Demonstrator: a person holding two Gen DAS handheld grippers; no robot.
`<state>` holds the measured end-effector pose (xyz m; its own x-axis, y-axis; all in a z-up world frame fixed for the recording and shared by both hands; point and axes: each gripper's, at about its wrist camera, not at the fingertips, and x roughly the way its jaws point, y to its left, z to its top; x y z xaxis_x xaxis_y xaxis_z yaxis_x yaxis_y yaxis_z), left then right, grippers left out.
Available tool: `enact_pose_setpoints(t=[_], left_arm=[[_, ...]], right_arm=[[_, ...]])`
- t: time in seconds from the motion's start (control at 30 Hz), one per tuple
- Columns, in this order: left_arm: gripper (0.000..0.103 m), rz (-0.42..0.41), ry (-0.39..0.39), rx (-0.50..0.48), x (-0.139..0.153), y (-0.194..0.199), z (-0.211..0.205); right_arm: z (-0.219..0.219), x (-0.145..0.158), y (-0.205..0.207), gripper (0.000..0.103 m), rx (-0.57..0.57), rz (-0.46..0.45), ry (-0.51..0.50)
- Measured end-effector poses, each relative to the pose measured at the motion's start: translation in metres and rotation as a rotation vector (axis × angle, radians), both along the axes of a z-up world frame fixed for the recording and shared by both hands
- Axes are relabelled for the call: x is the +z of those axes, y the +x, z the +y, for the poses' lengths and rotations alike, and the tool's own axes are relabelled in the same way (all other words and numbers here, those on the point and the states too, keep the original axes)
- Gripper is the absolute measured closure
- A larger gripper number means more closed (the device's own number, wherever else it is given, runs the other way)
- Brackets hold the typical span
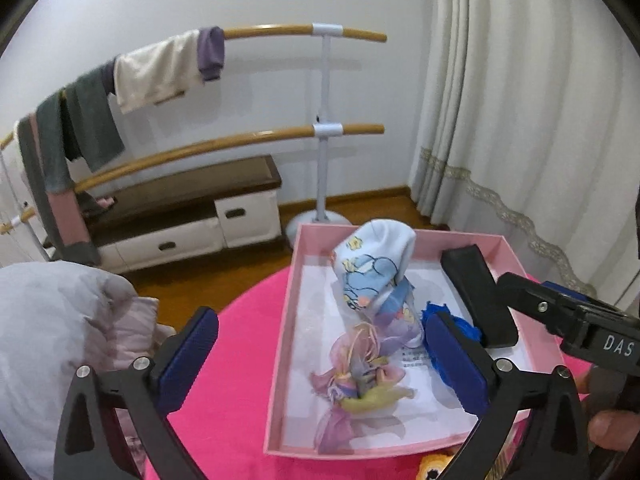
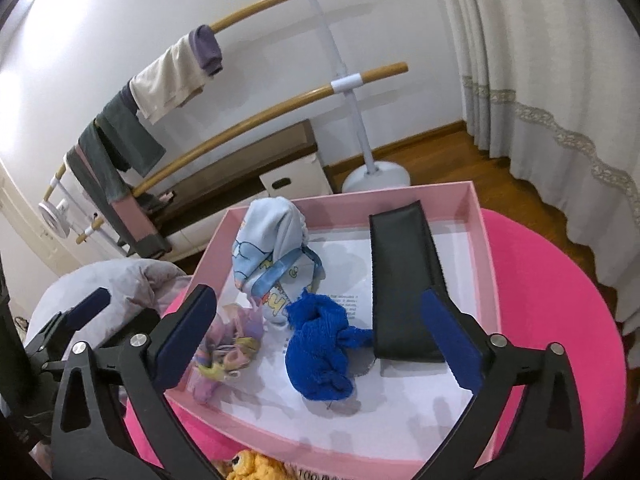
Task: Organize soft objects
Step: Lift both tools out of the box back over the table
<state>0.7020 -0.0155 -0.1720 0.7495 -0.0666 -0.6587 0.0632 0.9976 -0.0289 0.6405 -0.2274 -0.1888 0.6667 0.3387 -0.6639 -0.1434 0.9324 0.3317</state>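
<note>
A pink box (image 1: 286,320) (image 2: 480,240) stands on a bright pink round table (image 1: 236,360) (image 2: 560,300). In it lie a pale blue cartoon-print cloth (image 1: 372,268) (image 2: 272,248), a blue knitted piece (image 2: 320,344) (image 1: 466,326), a bundle of pastel hair ties (image 1: 356,376) (image 2: 228,356) and a black flat case (image 1: 478,296) (image 2: 404,280). My left gripper (image 1: 320,356) is open and empty above the box's left side. My right gripper (image 2: 320,340) is open and empty above the blue knitted piece. A yellow plush toy (image 2: 256,466) (image 1: 434,466) shows at the near edge.
A pale padded jacket (image 1: 60,340) (image 2: 120,284) lies left of the table. Behind stand a wooden-barred rack (image 1: 326,128) (image 2: 352,84) hung with clothes, a low white cabinet (image 1: 180,224) and cream curtains (image 1: 520,100) (image 2: 560,60) at the right.
</note>
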Motion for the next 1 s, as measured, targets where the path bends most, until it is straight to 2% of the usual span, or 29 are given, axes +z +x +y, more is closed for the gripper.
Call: enact_pose_setpoints(t=[0.17, 0.33, 0.6, 1.0], left_arm=[[0.0, -0.041, 0.004, 0.018, 0.012, -0.026, 0.008], [0.0, -0.102, 0.009, 0.034, 0.02, -0.098, 0.01], [0.0, -0.183, 0.038, 0.064, 0.028, -0.185, 0.004], [0.0, -0.221, 0.047, 0.087, 0.037, -0.306, -0.006]], right_arm=[[-0.004, 0.02, -0.026, 0.0, -0.021, -0.047, -0.018], [-0.006, 0.046, -0.066, 0.0, -0.034, -0.126, -0.035], [-0.008, 0.081, -0.142, 0.0, -0.059, -0.243, -0.088], [-0.022, 0.103, -0.235, 0.0, -0.089, -0.319, -0.102]])
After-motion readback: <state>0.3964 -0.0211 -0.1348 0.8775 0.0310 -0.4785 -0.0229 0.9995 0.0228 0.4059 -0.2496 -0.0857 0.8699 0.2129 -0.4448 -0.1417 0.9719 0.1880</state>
